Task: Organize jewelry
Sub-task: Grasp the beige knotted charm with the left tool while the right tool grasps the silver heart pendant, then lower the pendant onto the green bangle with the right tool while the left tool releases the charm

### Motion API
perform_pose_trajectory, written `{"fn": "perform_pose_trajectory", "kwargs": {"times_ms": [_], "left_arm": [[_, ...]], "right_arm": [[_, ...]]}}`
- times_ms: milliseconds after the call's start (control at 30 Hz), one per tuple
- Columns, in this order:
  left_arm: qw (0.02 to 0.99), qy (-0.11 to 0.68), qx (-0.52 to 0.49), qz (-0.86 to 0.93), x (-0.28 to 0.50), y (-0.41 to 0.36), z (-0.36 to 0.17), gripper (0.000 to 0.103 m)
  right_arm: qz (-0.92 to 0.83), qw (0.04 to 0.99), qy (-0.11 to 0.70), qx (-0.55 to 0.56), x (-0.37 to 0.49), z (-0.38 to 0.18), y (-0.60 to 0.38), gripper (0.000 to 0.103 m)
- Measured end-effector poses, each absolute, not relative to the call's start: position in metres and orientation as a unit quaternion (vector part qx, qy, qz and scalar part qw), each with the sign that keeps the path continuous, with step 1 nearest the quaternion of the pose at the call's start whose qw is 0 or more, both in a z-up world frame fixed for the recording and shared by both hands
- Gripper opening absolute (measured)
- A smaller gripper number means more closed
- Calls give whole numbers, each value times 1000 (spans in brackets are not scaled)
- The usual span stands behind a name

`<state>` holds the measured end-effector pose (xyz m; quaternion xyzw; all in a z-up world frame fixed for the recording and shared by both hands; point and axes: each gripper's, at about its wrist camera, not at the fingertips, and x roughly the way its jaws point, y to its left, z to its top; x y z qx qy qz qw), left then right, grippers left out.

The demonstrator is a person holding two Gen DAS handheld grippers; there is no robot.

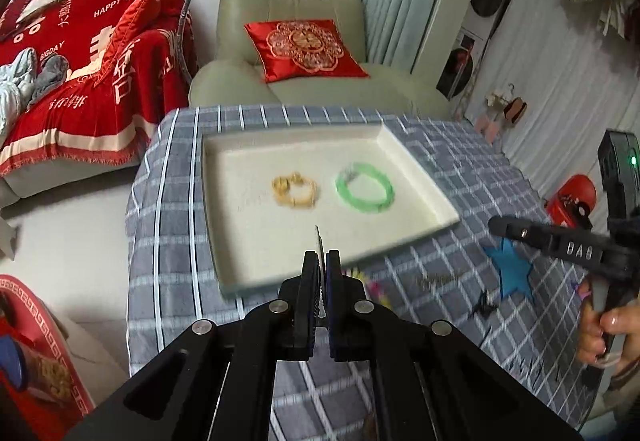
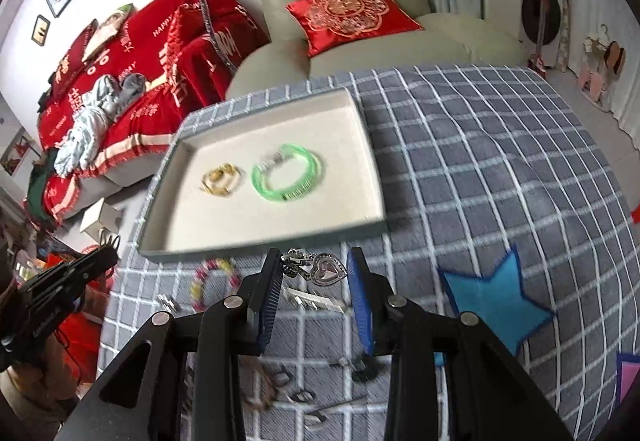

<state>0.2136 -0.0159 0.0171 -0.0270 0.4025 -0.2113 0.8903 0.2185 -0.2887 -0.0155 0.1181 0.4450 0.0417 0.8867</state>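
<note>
Risk lies in the left claw (image 1: 322, 265), clamped on a thin dark serrated clip (image 1: 319, 241) above the shallow cream tray (image 1: 224, 209), letting it slip, while the half-open right claw (image 2: 314, 269) seems to carry a silver heart pendant (image 2: 329, 269).

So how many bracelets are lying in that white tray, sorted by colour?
Gold bracelet: 1
Green bracelet: 1
Total in the tray: 2
</note>
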Motion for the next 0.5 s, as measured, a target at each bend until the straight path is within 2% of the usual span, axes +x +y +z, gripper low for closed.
{"fn": "perform_pose_trajectory", "kwargs": {"times_ms": [267,500], "left_arm": [[892,411,-52,-182,280,-21,24,20],[881,443,-23,-163,322,-36,-11,20]], "right_arm": [[62,886,444,120,282,-8,-269,36],[65,873,467,121,334,-32,-254,36]]}}
